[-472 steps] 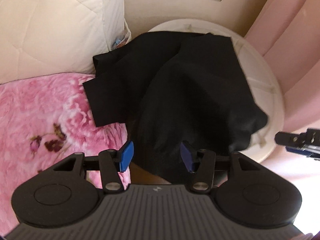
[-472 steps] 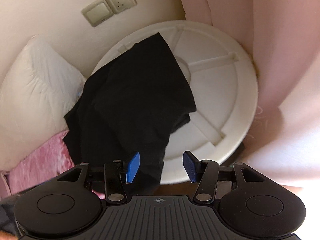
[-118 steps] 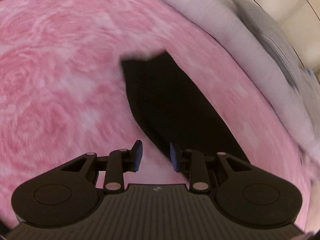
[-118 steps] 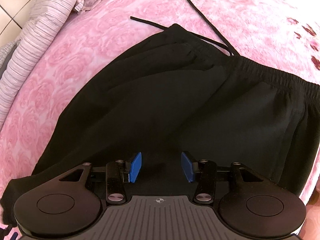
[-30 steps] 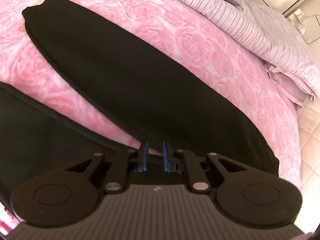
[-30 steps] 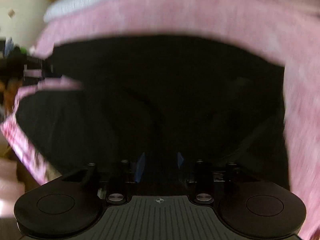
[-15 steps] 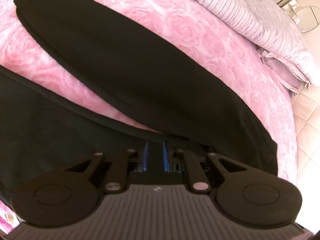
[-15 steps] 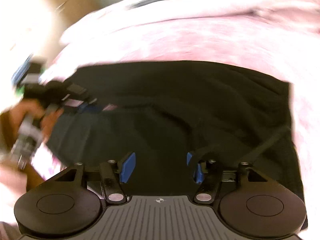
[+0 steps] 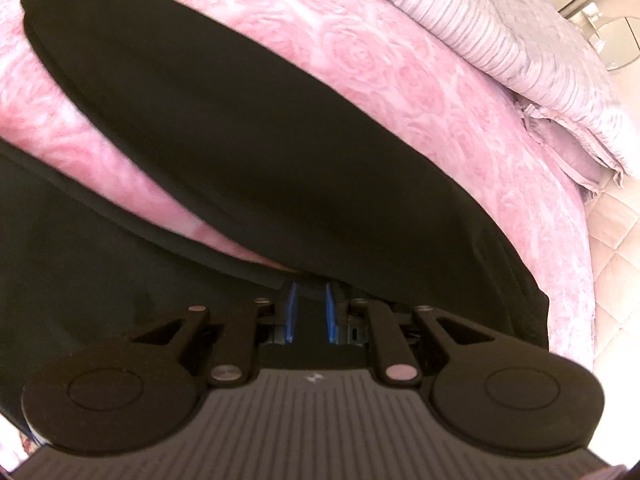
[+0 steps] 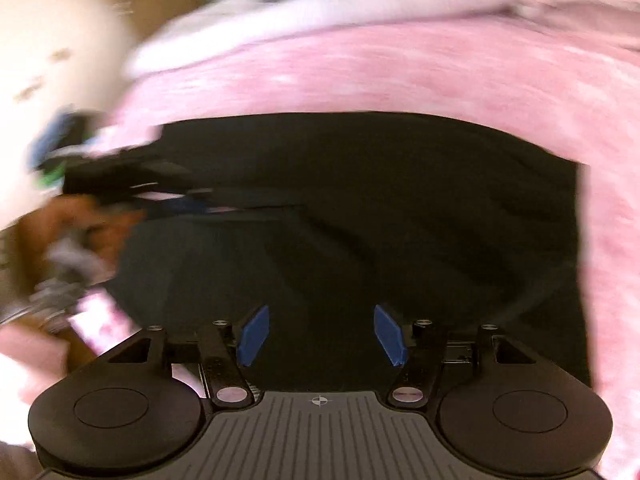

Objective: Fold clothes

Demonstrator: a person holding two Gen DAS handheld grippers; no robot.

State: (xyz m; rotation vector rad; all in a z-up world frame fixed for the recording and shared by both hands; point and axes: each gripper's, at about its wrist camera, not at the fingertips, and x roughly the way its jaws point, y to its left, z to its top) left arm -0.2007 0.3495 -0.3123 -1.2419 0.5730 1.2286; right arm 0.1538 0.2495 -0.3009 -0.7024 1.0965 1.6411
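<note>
Black trousers (image 9: 240, 132) lie spread on a pink rose-patterned bedspread (image 9: 400, 68). In the left wrist view one leg runs from upper left to lower right, and the other leg crosses the lower left. My left gripper (image 9: 308, 312) is shut on the black cloth at the crotch, where the two legs meet. In the blurred right wrist view the trousers (image 10: 380, 208) fill the middle. My right gripper (image 10: 320, 334) is open and empty just above the cloth. The left gripper also shows in the right wrist view (image 10: 188, 204), pinching the cloth edge.
Striped lilac bedding (image 9: 500, 40) is bunched at the bed's far right edge. A quilted cream surface (image 9: 612, 248) lies beyond the bed at the right. In the right wrist view a beige wall (image 10: 60, 40) stands at the upper left.
My right gripper has opened wider and swung over the trousers, with motion blur. My left gripper stays shut on the cloth and has lifted it slightly, with more black cloth near the camera.
</note>
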